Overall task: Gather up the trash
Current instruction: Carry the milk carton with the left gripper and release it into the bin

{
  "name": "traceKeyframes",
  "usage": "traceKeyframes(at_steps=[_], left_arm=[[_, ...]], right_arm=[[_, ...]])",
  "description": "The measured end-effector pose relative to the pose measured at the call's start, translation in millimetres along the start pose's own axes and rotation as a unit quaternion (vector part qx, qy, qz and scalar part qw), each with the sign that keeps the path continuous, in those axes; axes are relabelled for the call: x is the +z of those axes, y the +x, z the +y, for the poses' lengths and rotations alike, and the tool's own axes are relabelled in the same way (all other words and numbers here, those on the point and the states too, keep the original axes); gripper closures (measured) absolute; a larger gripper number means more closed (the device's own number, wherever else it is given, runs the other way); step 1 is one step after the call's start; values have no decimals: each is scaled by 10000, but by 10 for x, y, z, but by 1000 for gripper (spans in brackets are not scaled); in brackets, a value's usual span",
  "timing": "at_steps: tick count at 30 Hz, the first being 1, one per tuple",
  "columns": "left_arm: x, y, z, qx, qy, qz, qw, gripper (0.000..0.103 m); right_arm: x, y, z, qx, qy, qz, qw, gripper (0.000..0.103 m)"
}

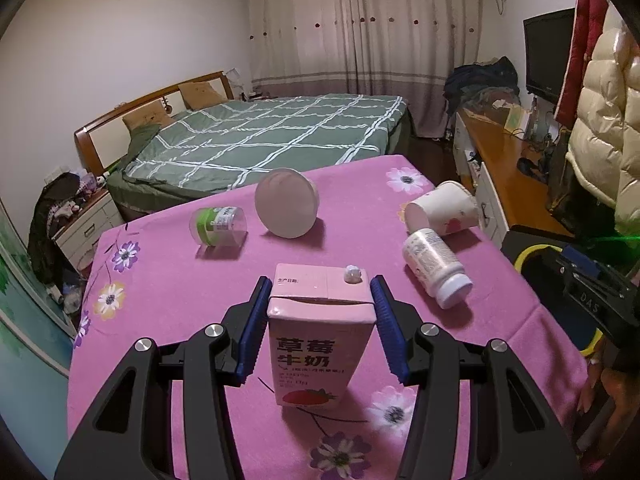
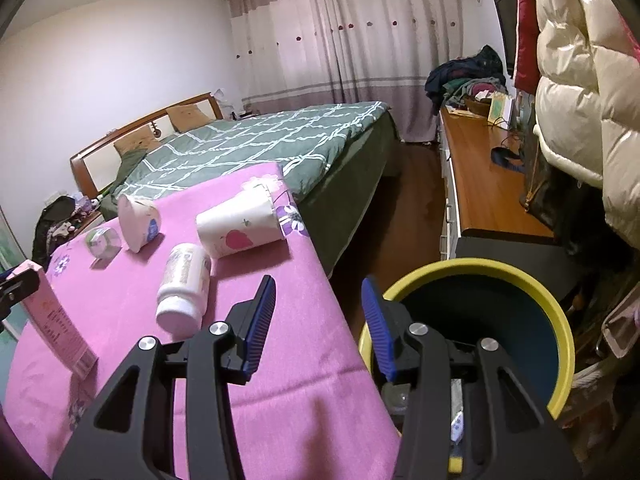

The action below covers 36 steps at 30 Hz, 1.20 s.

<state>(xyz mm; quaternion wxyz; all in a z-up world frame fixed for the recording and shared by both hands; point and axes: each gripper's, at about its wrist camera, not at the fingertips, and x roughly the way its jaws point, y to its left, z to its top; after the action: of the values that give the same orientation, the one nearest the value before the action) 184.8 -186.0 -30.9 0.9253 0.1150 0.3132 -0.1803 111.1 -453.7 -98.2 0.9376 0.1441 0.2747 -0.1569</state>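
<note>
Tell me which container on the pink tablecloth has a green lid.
The small clear jar, lying on its side at the far left. The white bottle has a white cap; the paper cup and the round tub show no green.

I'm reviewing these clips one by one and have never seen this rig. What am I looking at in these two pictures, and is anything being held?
A person carries a two-finger hand-held gripper in each hand, each with a camera looking along its fingers. The left camera shows the left hand-held gripper clamping a pink strawberry milk carton. The right hand-held gripper is open and empty, beside a yellow-rimmed dark bin. On the pink flowered tablecloth lie a white pill bottle, a tipped paper cup, a green-lidded clear jar and a white round tub.
</note>
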Motion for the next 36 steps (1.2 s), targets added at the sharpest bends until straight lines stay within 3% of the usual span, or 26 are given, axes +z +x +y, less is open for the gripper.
traceKeyframes(at_steps=[7,12,22,28,32,33,34,36], left_arm=[[41,-277,-205,-265,74,-175,9995,52],[124,-419,-537,-668,278,-225,9971,52],[429,-471,-1613,-1767,866,-376,9797,52],[600,-227,-2425,-2339,1206,-259,9644,52],[605,79,-2804,-2437,1306,-107,9609,51],[589,189,-2878,-2414,1295,-78,9617,48],[582,241,-2910,-2380,1280,-57,9628,35],[557,371,-2943,-2321,1228,-2,9649,33]], right_arm=[[-12,-326,-266,-120,-22,-78,9999,60],[-73,-463,-588,-480,62,-66,9988,60],[-232,-612,-1281,-1070,464,68,9932,60],[-295,-729,-1595,-1297,679,33,9892,60],[-328,-756,-1749,-1378,824,56,9870,60],[-337,-756,-1762,-1391,846,63,9866,60],[-343,-754,-1765,-1394,857,72,9865,60],[-353,-744,-1776,-1402,869,94,9863,60]])
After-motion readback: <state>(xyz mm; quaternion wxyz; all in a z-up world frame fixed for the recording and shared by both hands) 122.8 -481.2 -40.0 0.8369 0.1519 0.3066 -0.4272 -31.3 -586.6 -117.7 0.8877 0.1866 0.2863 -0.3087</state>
